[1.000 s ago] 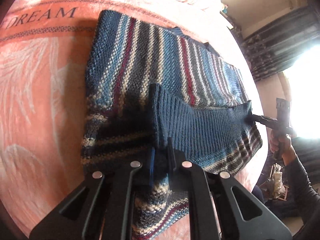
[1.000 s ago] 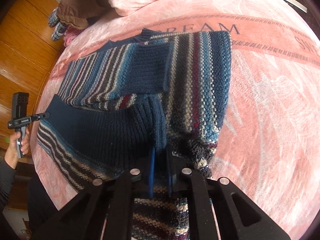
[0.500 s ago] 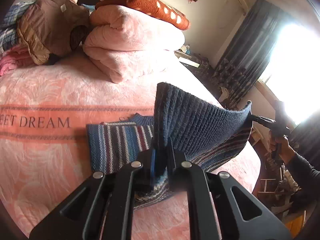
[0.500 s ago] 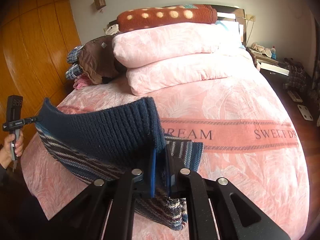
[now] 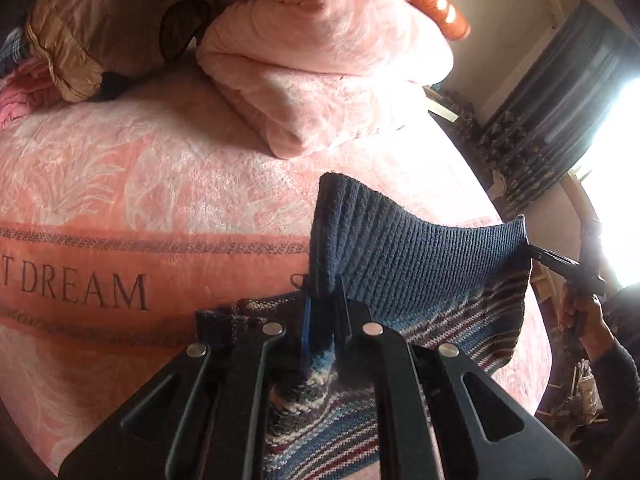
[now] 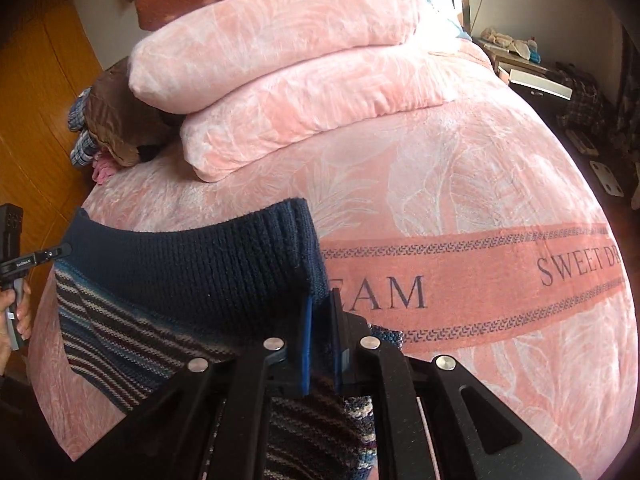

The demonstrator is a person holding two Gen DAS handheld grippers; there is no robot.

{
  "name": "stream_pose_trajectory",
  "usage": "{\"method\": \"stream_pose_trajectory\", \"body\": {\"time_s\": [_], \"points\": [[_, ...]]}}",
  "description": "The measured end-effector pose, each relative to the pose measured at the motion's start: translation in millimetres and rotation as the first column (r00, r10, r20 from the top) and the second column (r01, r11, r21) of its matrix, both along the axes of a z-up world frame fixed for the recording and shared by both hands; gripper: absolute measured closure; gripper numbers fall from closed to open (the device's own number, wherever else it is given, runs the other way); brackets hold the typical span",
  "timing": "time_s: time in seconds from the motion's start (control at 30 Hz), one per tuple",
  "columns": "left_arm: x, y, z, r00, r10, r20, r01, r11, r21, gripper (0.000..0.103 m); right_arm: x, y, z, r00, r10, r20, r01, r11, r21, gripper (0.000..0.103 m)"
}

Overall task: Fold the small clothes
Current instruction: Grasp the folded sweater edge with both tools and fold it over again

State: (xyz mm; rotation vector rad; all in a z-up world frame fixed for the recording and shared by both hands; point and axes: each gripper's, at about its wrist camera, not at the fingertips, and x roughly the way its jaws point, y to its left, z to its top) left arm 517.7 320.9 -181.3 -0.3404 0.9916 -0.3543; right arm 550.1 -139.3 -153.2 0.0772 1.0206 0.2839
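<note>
Striped knit sweater is over the pink bedspread, its navy ribbed hem band lifted clear and stretched between the two tongs. Left gripper is clamped on one hem corner; right gripper is clamped on the other. Lower striped body hangs from the band; the far part looks to rest on the bedspread. Judgement: one fold is in progress, hem raised but not yet laid over. Remaining: carry the hem across, set it down, release, probably tidy edges. Stacked pink bedding sits well apart.
</note>
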Motion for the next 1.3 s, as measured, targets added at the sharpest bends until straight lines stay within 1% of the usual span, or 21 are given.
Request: {"method": "stream_pose_trajectory", "body": {"time_s": [0.07,0.13,0.23,0.27,0.37,0.57,0.73,0.8,0.83,0.87,0.9,0.93,0.97,1.03,1.07,1.1,1.17,1.2,1.23,1.27,1.3], "points": [[19,-2,-29,0.996,0.019,-0.085,-0.019,1.0,-0.001,0.096,21,4,-32,0.996,-0.029,-0.085,0.028,0.999,-0.017,0.096],[36,-2,-65,0.979,0.051,-0.199,-0.051,0.999,0.005,0.096,40,5,-68,0.981,-0.061,-0.184,0.055,0.998,-0.037,0.096],[51,6,-117,0.91,0.131,-0.393,-0.155,0.988,-0.029,0.096,51,8,-103,0.965,-0.093,-0.244,0.076,0.994,-0.078,0.096],[53,7,-125,0.898,0.143,-0.416,-0.171,0.985,-0.032,0.096,53,8,-108,0.962,-0.102,-0.252,0.085,0.993,-0.079,0.096],[56,6,-122,0.903,0.15,-0.404,-0.176,0.984,-0.028,0.096,53,9,-104,0.964,-0.108,-0.242,0.09,0.992,-0.085,0.096],[50,12,-88,0.942,0.159,-0.295,-0.178,0.983,-0.04,0.096,48,4,-78,0.979,-0.099,-0.178,0.091,0.994,-0.053,0.096],[52,16,-107,0.93,0.166,-0.329,-0.181,0.983,-0.015,0.095,56,4,-100,0.972,-0.113,-0.206,0.102,0.993,-0.061,0.096],[54,13,-122,0.914,0.183,-0.362,-0.179,0.983,0.044,0.083,59,6,-117,0.966,-0.107,-0.237,0.098,0.994,-0.05,0.089],[53,14,-121,0.914,0.21,-0.347,-0.194,0.978,0.079,0.071,57,5,-120,0.966,-0.114,-0.231,0.104,0.993,-0.051,0.086],[48,15,-113,0.914,0.261,-0.311,-0.23,0.964,0.133,0.064,53,3,-117,0.971,-0.126,-0.204,0.119,0.992,-0.046,0.08],[41,16,-102,0.911,0.322,-0.257,-0.273,0.939,0.207,0.063,46,0,-109,0.976,-0.139,-0.165,0.137,0.99,-0.021,0.074],[31,15,-86,0.909,0.374,-0.184,-0.319,0.908,0.271,0.062,37,-2,-99,0.984,-0.134,-0.122,0.138,0.99,0.029,0.074],[21,14,-72,0.917,0.381,-0.118,-0.342,0.904,0.258,0.062,29,-3,-91,0.988,-0.118,-0.099,0.127,0.988,0.082,0.074],[7,11,-60,0.949,0.3,-0.092,-0.296,0.954,0.057,0.062,15,2,-87,0.992,-0.072,-0.102,0.086,0.986,0.142,0.075],[7,4,-62,0.965,0.244,-0.097,-0.245,0.97,-0.001,0.063,10,6,-90,0.992,-0.049,-0.113,0.067,0.985,0.161,0.075],[9,-5,-68,0.976,0.187,-0.111,-0.191,0.981,-0.026,0.063,7,10,-96,0.991,-0.029,-0.132,0.051,0.985,0.167,0.075],[18,-16,-91,0.975,0.133,-0.176,-0.141,0.989,-0.033,0.079,4,19,-110,0.987,-0.007,-0.159,0.03,0.989,0.146,0.077],[20,-14,-103,0.968,0.14,-0.207,-0.148,0.989,-0.022,0.081,3,20,-118,0.986,-0.016,-0.166,0.038,0.991,0.131,0.08],[21,-10,-115,0.961,0.153,-0.23,-0.161,0.987,-0.017,0.094,2,18,-125,0.986,-0.022,-0.164,0.042,0.992,0.121,0.083],[21,-4,-124,0.955,0.17,-0.241,-0.179,0.984,-0.015,0.101,3,16,-130,0.987,-0.026,-0.157,0.044,0.993,0.111,0.091],[20,2,-130,0.955,0.172,-0.242,-0.186,0.982,-0.033,0.101,5,12,-133,0.987,-0.034,-0.155,0.053,0.991,0.125,0.093]]}}
